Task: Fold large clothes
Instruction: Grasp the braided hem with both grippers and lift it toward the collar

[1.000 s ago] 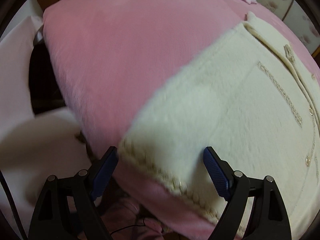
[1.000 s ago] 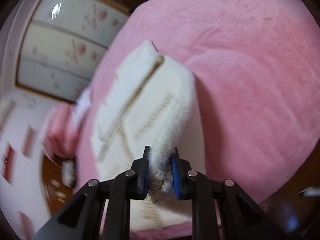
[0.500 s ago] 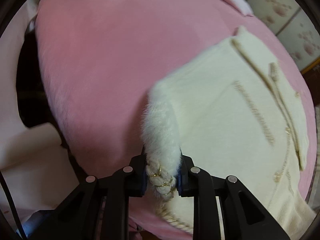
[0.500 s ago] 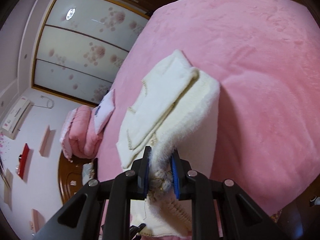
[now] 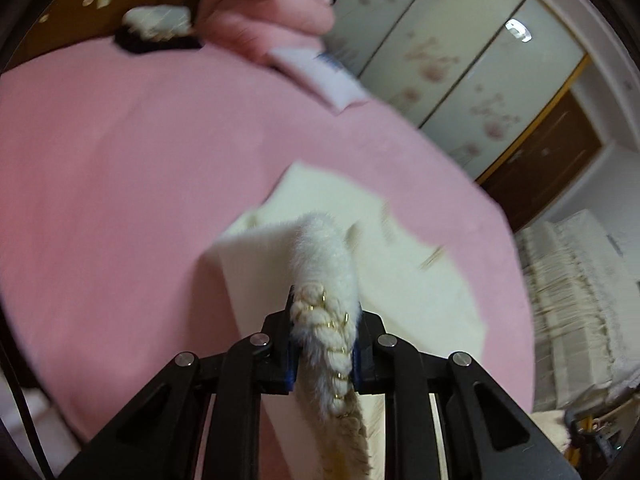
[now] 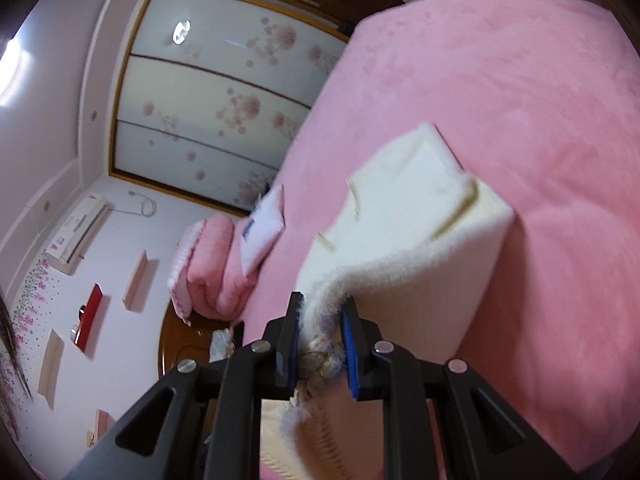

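The left tool (image 5: 324,336) is clamped on the braided, gold-flecked hem of the coat (image 5: 360,240), a fuzzy cream garment. From that grip the fabric rises in a ridge and then falls away onto the pink bed (image 5: 120,152), where the rest of the coat lies spread, its far edge blurred. Beyond it, near the headboard, sit a folded pink quilt (image 5: 272,12) and a white pillow (image 5: 320,76), well apart from the work.

The right tool (image 6: 322,336) is likewise closed on the same braided hem, the trim bunched between its blue pads (image 6: 351,344). Here the coat (image 6: 420,208) shows a raised, doubled-over panel with a crisp outer corner, its lower part still resting on the bed (image 6: 520,80).

Judging by this, the fold is mid-way: both hem corners are gripped and lifted, and the far portion lies flat as a base. What seems left is to carry the hem over that base, lay it down squarely, let go, and perhaps fold once more to make a compact stack.
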Action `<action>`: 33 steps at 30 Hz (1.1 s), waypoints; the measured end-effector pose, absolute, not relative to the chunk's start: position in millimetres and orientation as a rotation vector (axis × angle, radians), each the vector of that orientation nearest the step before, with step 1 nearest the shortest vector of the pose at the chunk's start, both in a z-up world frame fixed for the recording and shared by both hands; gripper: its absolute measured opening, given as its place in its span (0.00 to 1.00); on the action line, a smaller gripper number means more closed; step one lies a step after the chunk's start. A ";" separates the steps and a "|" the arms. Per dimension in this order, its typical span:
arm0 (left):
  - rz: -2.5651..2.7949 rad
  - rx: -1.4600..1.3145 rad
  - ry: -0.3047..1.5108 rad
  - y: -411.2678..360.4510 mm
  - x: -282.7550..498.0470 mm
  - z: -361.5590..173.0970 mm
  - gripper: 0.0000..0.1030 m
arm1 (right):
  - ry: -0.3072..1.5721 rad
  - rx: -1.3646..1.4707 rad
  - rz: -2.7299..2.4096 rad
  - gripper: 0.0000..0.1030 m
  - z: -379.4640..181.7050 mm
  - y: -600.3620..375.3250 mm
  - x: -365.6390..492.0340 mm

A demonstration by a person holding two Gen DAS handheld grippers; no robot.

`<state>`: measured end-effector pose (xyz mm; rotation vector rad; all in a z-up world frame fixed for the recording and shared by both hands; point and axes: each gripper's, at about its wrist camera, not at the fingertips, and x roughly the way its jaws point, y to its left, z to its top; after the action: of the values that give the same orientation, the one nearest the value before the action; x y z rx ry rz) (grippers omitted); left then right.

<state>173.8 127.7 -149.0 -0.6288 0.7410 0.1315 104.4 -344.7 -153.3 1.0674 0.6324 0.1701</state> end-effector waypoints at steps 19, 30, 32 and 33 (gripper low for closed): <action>0.121 -0.682 0.740 188.5 434.1 -124.9 0.16 | 0.372 1.015 -0.129 0.16 -123.9 -360.9 246.6; 0.216 -0.510 0.840 158.8 546.6 -183.6 0.18 | 0.535 0.841 -0.182 0.16 -168.5 -373.3 358.6; 0.247 -0.481 0.873 152.5 560.5 -195.4 0.26 | 0.577 0.811 -0.218 0.16 -179.8 -374.0 371.2; 0.261 -0.462 0.895 150.1 567.5 -199.7 0.37 | 0.596 0.795 -0.233 0.19 -184.0 -371.9 375.6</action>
<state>567.5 150.1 -199.7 -0.4622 0.8952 0.2606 375.6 -371.9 -184.0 0.7952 0.5962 -0.2331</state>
